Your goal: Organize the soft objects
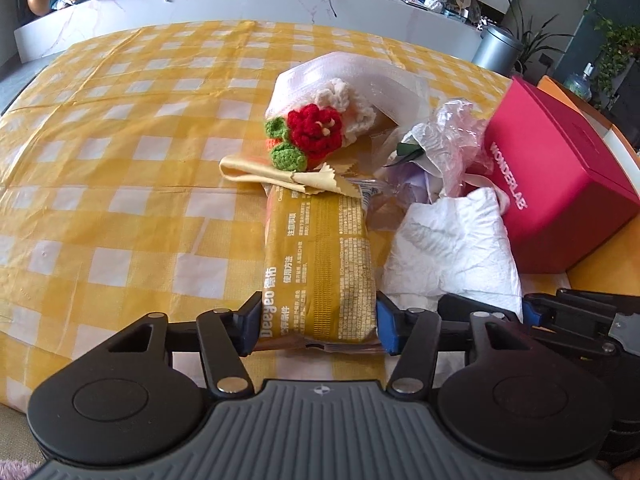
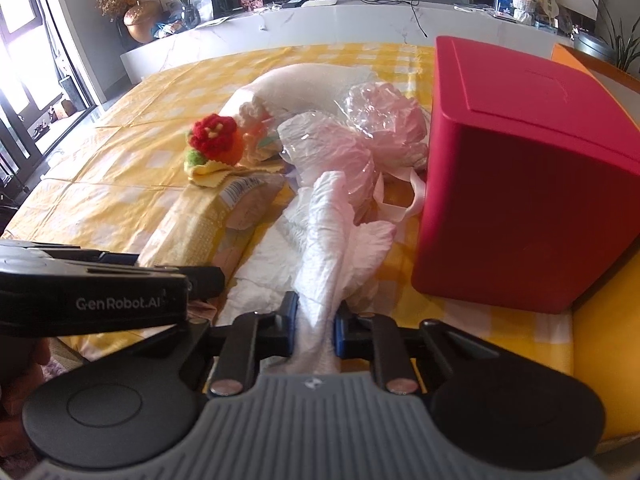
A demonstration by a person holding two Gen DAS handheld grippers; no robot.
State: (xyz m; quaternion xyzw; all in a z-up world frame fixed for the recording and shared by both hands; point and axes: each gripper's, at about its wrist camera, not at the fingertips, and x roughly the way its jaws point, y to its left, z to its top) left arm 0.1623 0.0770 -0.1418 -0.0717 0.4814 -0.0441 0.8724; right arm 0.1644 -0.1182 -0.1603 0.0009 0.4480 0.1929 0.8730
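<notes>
My left gripper (image 1: 316, 320) is shut on the near end of a yellow-brown tissue pack (image 1: 320, 256) printed "Deeyeo", lying on the checked tablecloth. My right gripper (image 2: 314, 324) is shut on a white crumpled paper towel (image 2: 332, 232), which rises from the jaws toward the pile; it also shows in the left wrist view (image 1: 452, 248). Beyond lie a crocheted red flower (image 1: 316, 128) with green leaves, a yellow cloth (image 1: 280, 176), a white foam wrap (image 1: 344, 76) and a crumpled pink plastic bag (image 1: 456, 140). The left gripper shows at the left of the right wrist view (image 2: 200, 276).
A closed red box (image 2: 520, 168) marked "WONDERLAB" stands at the right, close beside the paper towel. The yellow checked tablecloth (image 1: 120, 160) stretches left. A white marble counter (image 1: 280, 0) with clutter runs behind the table.
</notes>
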